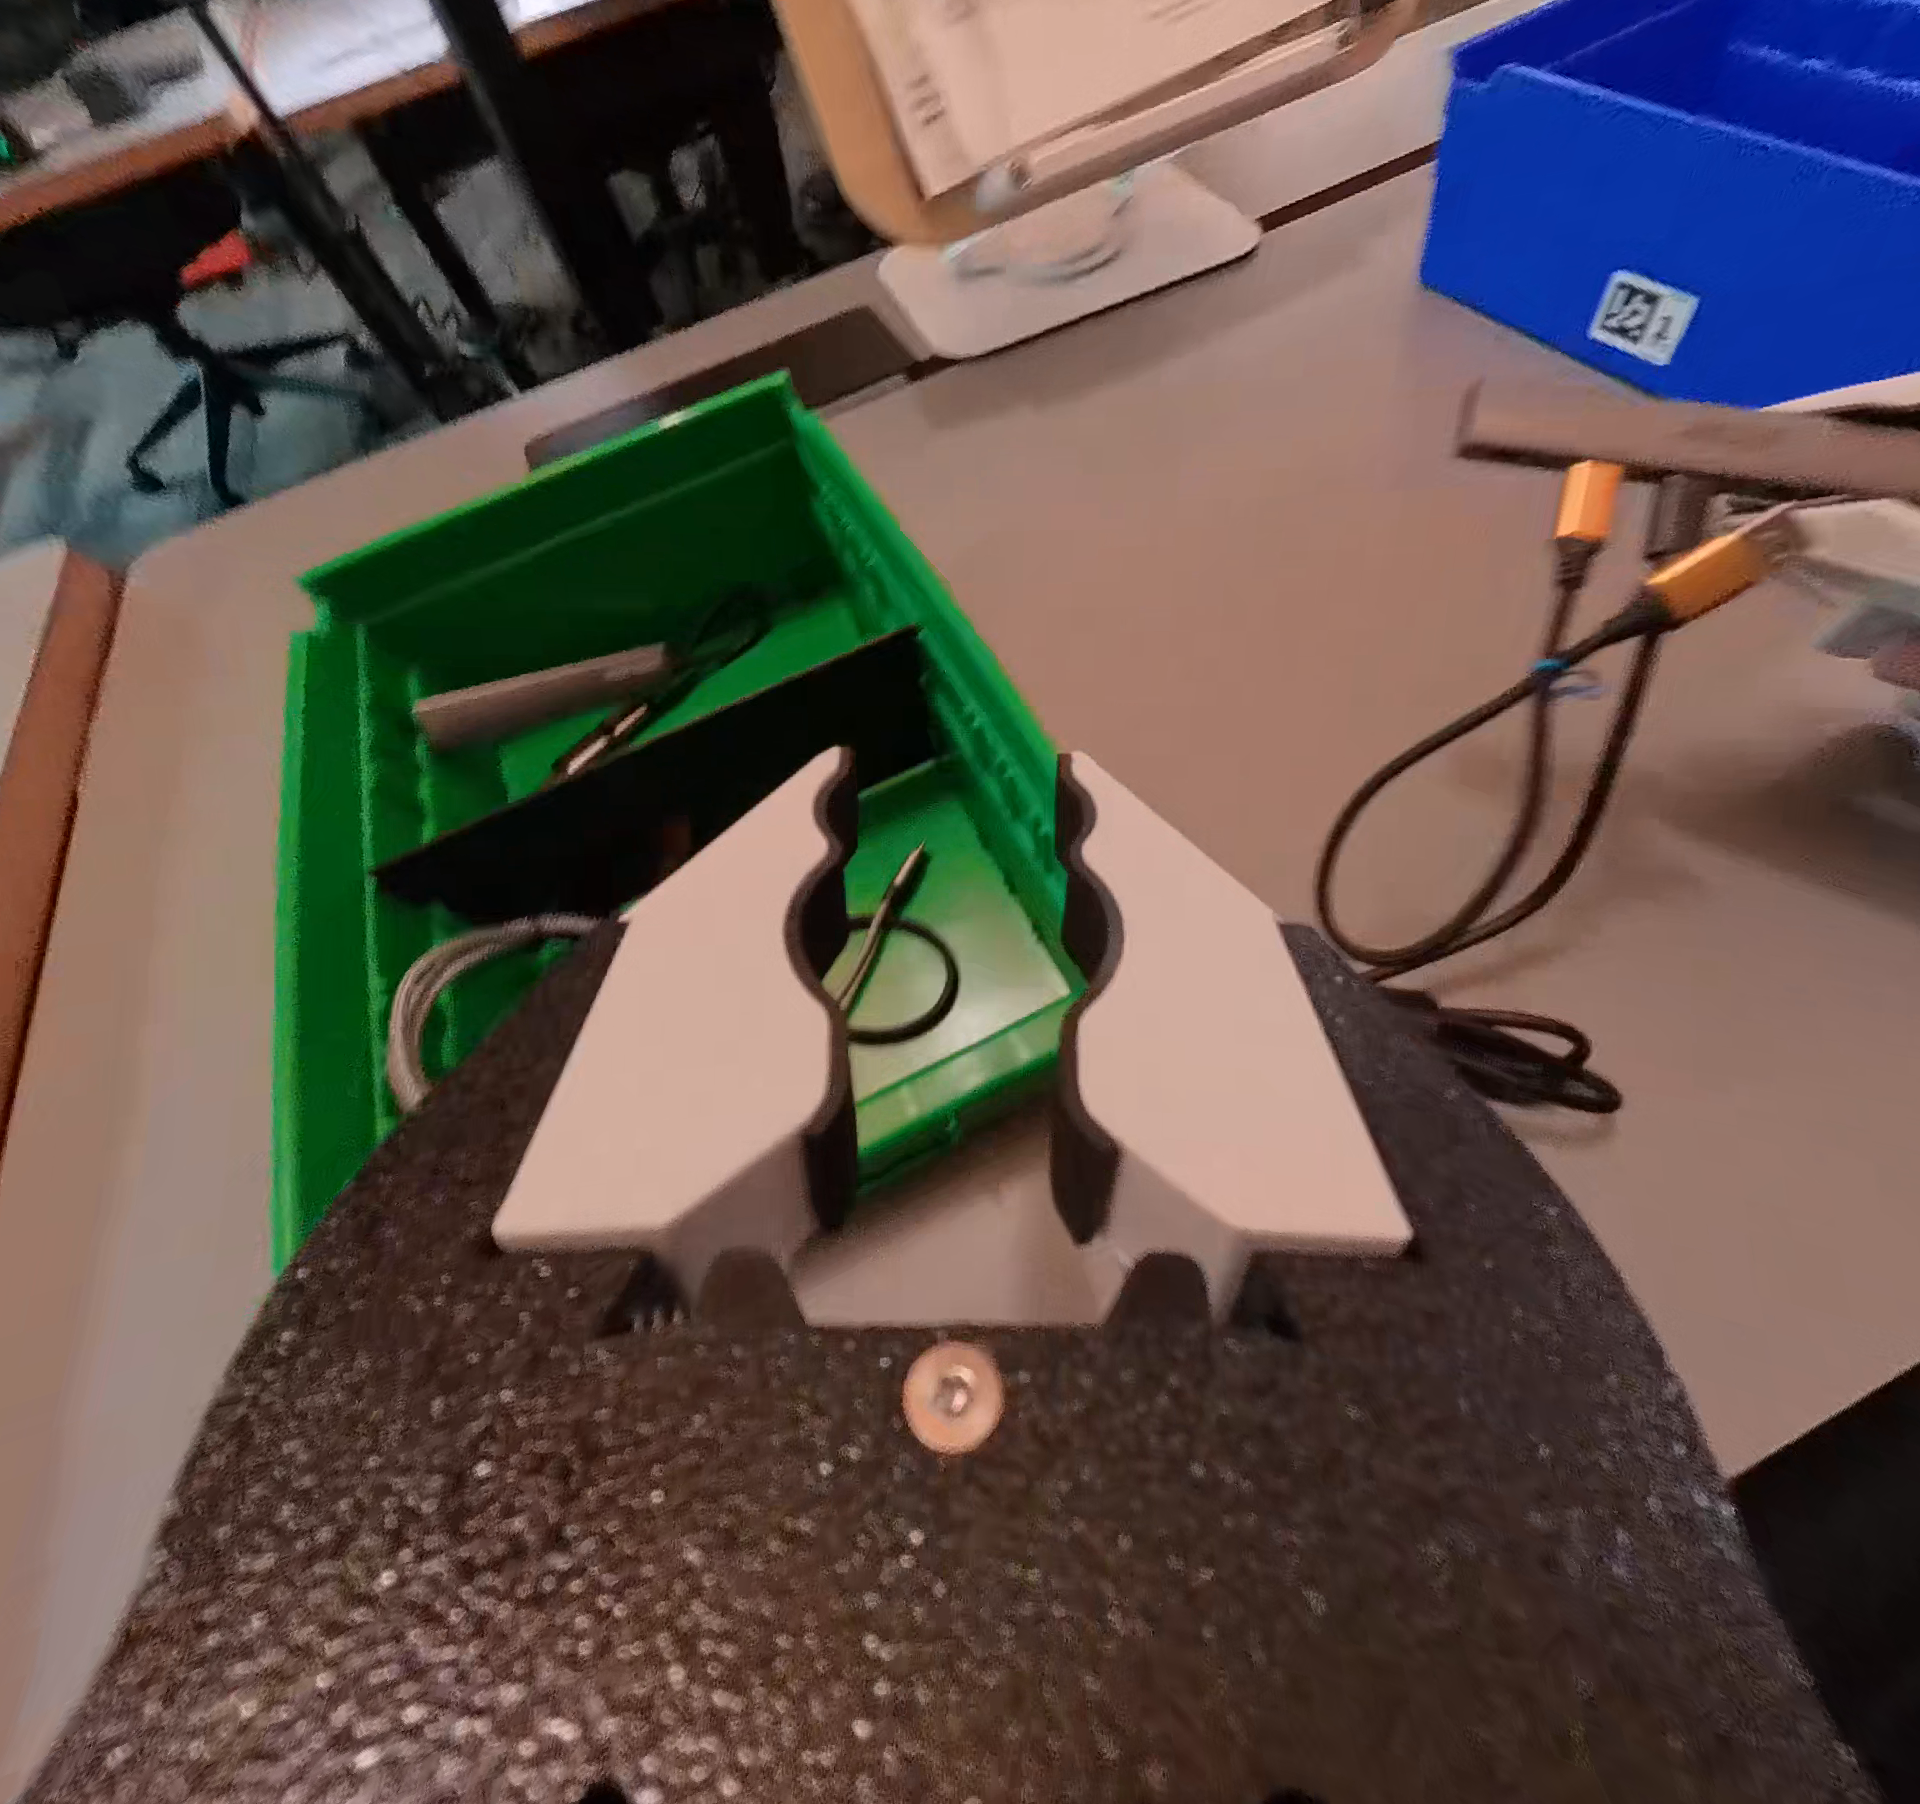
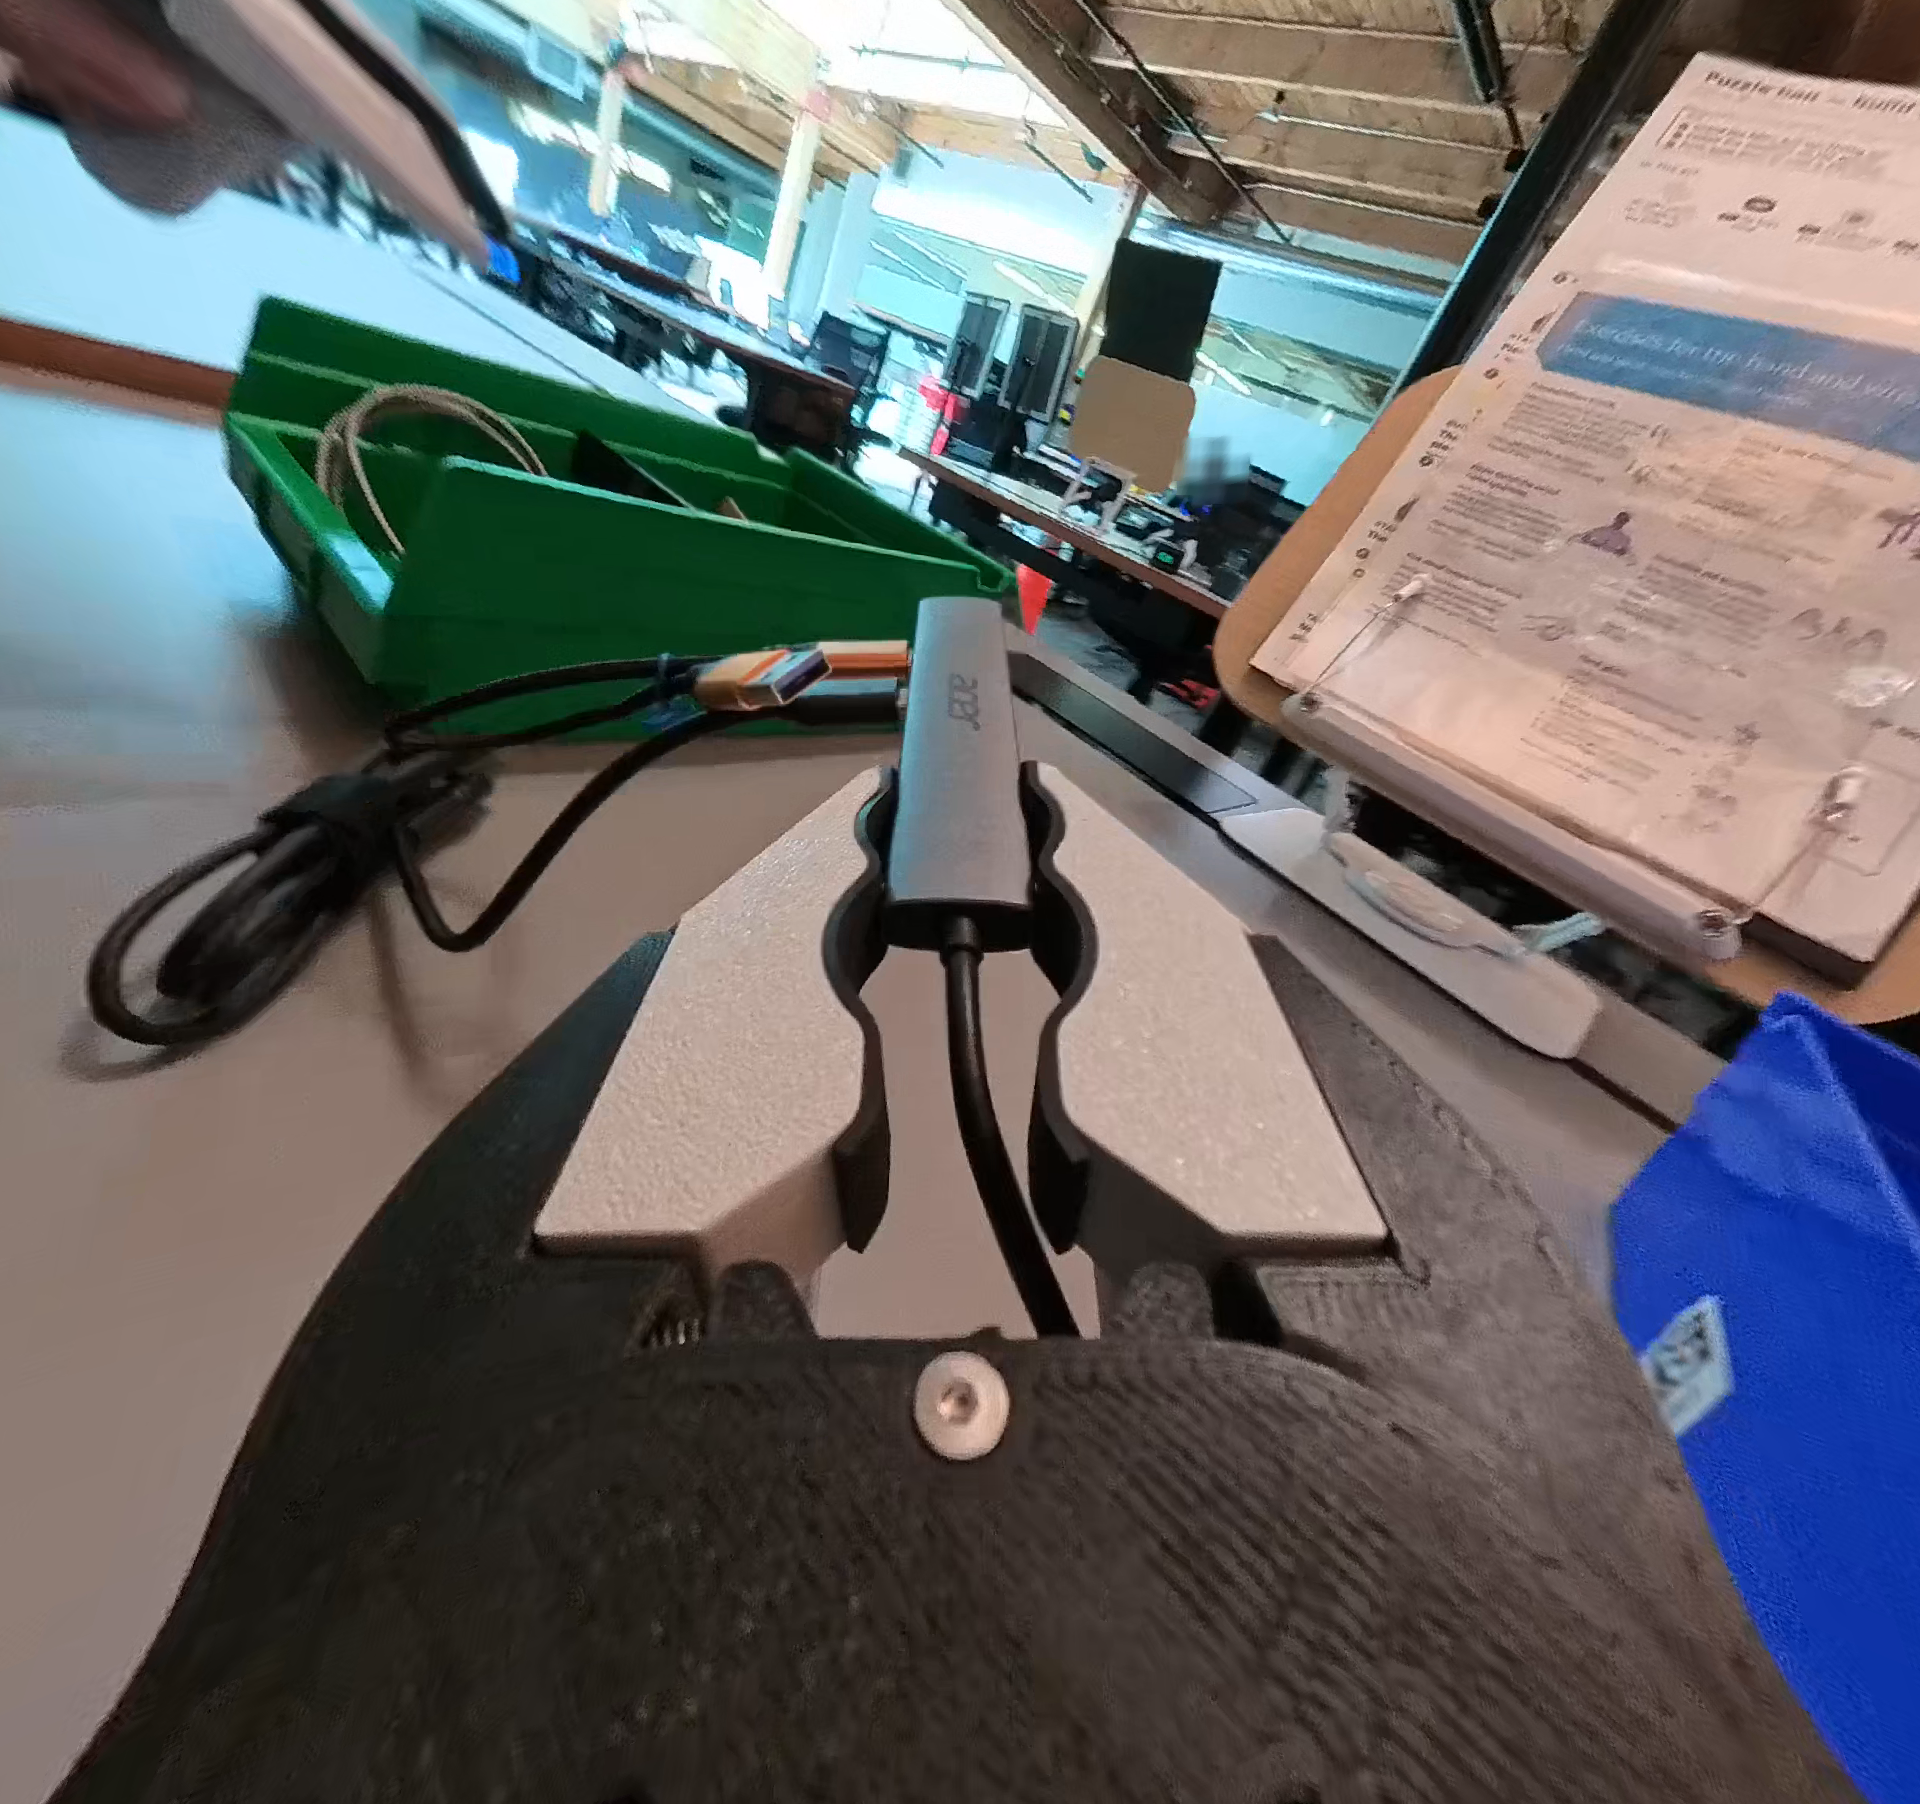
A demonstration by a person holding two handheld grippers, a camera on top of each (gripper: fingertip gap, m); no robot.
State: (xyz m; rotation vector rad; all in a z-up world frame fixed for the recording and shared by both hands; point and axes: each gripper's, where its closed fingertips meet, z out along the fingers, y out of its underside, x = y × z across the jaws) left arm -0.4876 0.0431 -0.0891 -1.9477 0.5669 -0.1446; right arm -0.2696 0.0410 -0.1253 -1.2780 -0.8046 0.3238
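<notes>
My right gripper (image 2: 956,788) is shut on a grey USB hub (image 2: 961,736) and holds it above the table; the hub's black lead runs back between the fingers. One orange USB plug (image 2: 873,658) meets the hub's side. A second orange plug (image 2: 758,684) lies beside it with its metal tip bare. Their black cable (image 2: 291,902) lies coiled on the table. In the left wrist view the hub (image 1: 1662,445) and orange plugs (image 1: 1704,575) show at the right. My left gripper (image 1: 956,767) is open and empty over the near compartment of a green bin (image 1: 312,819).
The green bin has a black divider (image 1: 665,798), a grey hub (image 1: 540,705) beyond it, and a black ring cable (image 1: 904,985) and a grey braided cable (image 1: 447,985) nearer. A blue divided bin (image 1: 1662,196) stands at the right. A document stand (image 2: 1610,559) stands behind. My right fingertips sit around 25 centimetres from my left ones.
</notes>
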